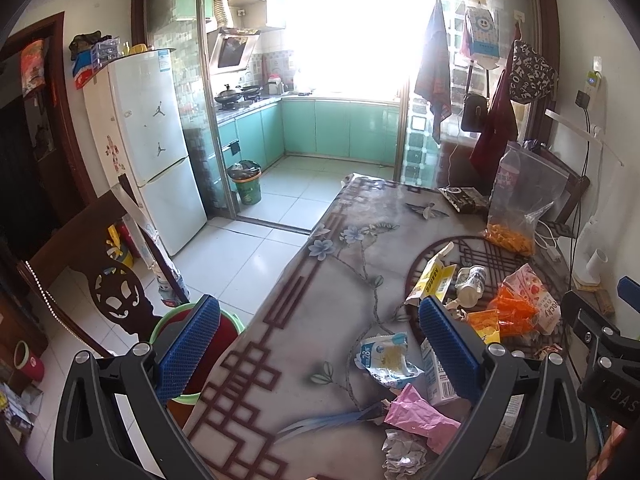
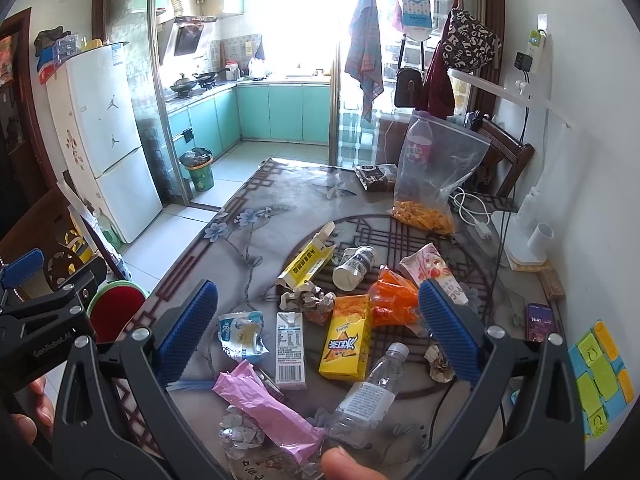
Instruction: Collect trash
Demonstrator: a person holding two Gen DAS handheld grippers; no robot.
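Snacks (image 2: 424, 216) inside clear zip bag (image 2: 444, 160) on table (image 2: 248, 240)

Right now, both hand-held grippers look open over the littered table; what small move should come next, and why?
Probably lower the right hand-held gripper onto the yellow drink carton: its jaws stand open and empty, and the carton lies flat between them, clear of the plastic bottle.

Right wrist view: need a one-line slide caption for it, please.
Open right gripper hovers over table litter: yellow drink carton, pink wrapper, clear bottle.
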